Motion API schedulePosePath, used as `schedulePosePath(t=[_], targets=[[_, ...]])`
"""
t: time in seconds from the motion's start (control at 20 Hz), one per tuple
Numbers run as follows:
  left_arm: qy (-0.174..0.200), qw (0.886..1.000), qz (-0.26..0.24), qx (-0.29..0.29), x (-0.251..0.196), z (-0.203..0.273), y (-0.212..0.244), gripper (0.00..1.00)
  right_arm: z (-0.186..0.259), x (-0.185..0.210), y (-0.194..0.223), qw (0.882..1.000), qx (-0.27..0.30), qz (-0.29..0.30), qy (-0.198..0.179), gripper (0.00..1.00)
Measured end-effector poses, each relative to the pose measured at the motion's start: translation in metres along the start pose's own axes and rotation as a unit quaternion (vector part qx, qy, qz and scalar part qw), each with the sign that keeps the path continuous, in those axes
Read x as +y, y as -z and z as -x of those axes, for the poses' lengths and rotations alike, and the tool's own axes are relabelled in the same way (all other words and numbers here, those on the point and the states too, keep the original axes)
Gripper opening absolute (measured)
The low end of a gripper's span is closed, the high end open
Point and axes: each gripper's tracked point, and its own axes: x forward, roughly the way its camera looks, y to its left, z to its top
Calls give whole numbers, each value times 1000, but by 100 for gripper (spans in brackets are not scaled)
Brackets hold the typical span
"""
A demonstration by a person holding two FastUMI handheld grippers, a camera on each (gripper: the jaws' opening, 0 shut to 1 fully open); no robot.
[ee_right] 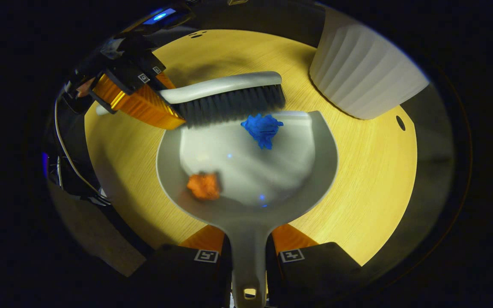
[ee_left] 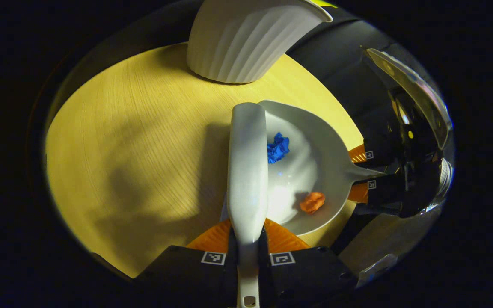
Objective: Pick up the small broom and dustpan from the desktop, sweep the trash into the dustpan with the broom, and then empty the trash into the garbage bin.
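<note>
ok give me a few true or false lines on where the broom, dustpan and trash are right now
1. The left gripper holds the small grey broom by its handle. True.
2. The crumpled blue paper scrap lies on the bare wooden desktop. False: it lies inside the grey plastic dustpan, near its front lip.
3. The crumpled orange scrap is in the dustpan. True.
4. The right gripper is open and holds nothing. False: it is shut on the dustpan's handle.
5. The white ribbed garbage bin lies tipped over. False: it stands upright on the desktop.
</note>
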Motion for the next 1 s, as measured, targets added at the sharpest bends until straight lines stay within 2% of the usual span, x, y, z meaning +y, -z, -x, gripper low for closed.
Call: schedulePosePath(t=[0.1,0.15,0.2,0.25,0.4,0.6,0.8,1.0], targets=[[-17,1000,0,-10,4,1,-3,23,3,2,3,1000,-10,2,9,33],[-22,1000,6,-17,2,0,-4,23,3,0,4,1000,-16,0,12,41],[-28,999,12,-25,3,1,-5,23,3,0,4,1000,-23,-5,13,33],[-38,999,15,-33,5,7,-3,23,5,0,3,999,-33,-12,15,37],[-84,994,36,-62,23,22,4,23,13,4,4,998,-50,-35,22,37],[-143,982,85,-91,45,48,18,23,35,0,3,996,-54,-65,38,37],[-151,976,121,-97,54,60,45,23,44,-10,0,991,-57,-110,46,37],[-152,976,123,-93,56,55,68,23,58,-8,-9,984,-76,-149,57,37]])
